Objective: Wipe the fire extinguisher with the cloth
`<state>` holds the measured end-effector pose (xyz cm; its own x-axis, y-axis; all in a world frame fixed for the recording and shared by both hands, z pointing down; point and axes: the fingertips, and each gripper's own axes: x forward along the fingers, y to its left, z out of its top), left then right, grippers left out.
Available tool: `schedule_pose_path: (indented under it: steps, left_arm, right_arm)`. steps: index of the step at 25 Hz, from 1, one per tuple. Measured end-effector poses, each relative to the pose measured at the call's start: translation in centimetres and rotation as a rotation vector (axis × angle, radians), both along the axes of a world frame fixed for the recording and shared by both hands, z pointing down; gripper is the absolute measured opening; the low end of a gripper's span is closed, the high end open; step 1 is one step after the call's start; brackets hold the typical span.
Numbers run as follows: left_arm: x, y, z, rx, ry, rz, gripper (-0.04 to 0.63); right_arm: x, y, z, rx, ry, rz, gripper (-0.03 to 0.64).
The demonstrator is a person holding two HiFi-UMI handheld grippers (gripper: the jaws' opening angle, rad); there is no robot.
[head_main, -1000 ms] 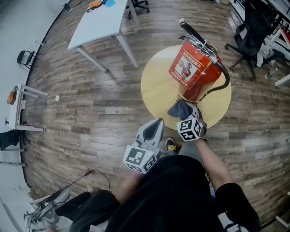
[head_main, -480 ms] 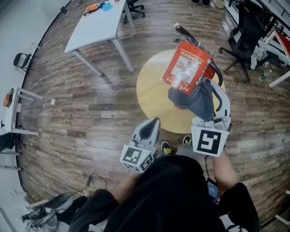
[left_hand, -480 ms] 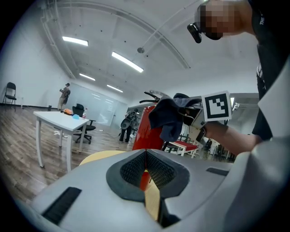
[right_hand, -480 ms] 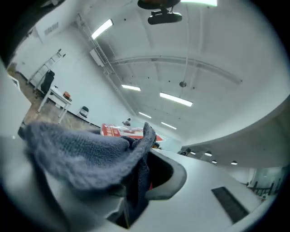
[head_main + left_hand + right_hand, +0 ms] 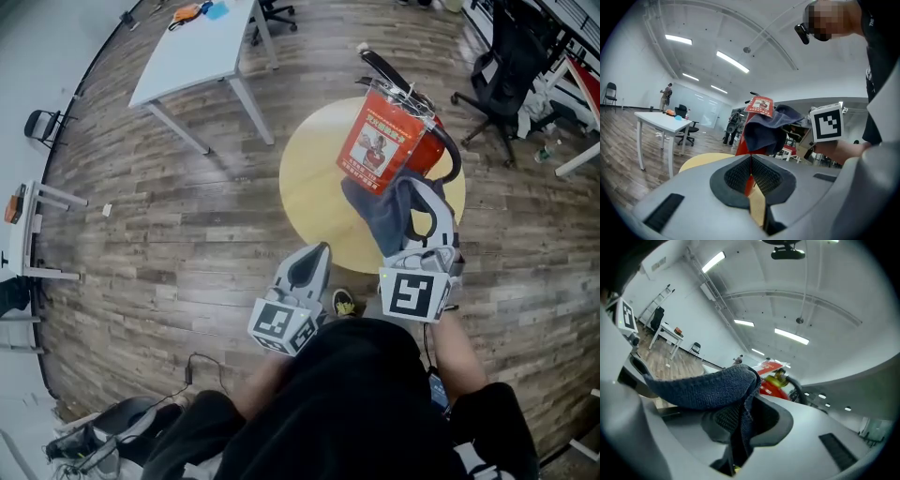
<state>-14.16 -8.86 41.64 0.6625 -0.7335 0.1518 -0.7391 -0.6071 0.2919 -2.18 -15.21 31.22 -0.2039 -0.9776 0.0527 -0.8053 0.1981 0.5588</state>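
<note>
A red fire extinguisher (image 5: 392, 145) with a black handle and hose stands on a round yellow table (image 5: 314, 192). My right gripper (image 5: 424, 202) is shut on a dark blue cloth (image 5: 382, 214), lifted close to the extinguisher's lower near side. In the right gripper view the cloth (image 5: 710, 385) drapes across the jaws, with the extinguisher (image 5: 774, 380) just behind it. My left gripper (image 5: 309, 267) is shut on nothing, held low by the table's near edge. In the left gripper view the cloth (image 5: 765, 129) hangs in front of the extinguisher (image 5: 749, 140).
A white table (image 5: 197, 52) stands at the far left on the wood floor. Black office chairs (image 5: 511, 56) and racks crowd the far right. A small white stand (image 5: 33, 220) sits by the left wall. Cables (image 5: 202, 366) lie on the floor near my feet.
My right gripper rose from the table top with the cloth and then settled slightly nearer, beside the extinguisher's lower side. The left gripper has barely moved.
</note>
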Motion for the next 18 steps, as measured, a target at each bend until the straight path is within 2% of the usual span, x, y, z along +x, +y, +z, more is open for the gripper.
schedule_pose_path:
  steps: [3, 8, 11, 15, 18]
  left_arm:
    - [0.1, -0.2, 0.2, -0.012, 0.001, -0.004, 0.023]
    - [-0.4, -0.4, 0.9, -0.023, -0.014, -0.011, 0.023]
    - [-0.5, -0.4, 1.1, -0.031, -0.019, -0.015, 0.023]
    - [-0.9, -0.5, 1.3, -0.042, -0.022, -0.03, 0.023]
    - [-1.3, -0.5, 1.7, -0.048, -0.023, -0.045, 0.023]
  right_arm:
    - [-0.3, -0.4, 4.0, -0.096, -0.043, -0.029, 0.063]
    - [-1.0, -0.4, 7.7, -0.102, -0.066, -0.064, 0.063]
    - [-1.9, -0.7, 11.0, -0.157, -0.067, -0.084, 0.063]
    - [-3.2, -1.5, 18.8, -0.283, -0.004, -0.096, 0.063]
    - [-4.1, -2.2, 24.2, -0.345, 0.096, -0.095, 0.063]
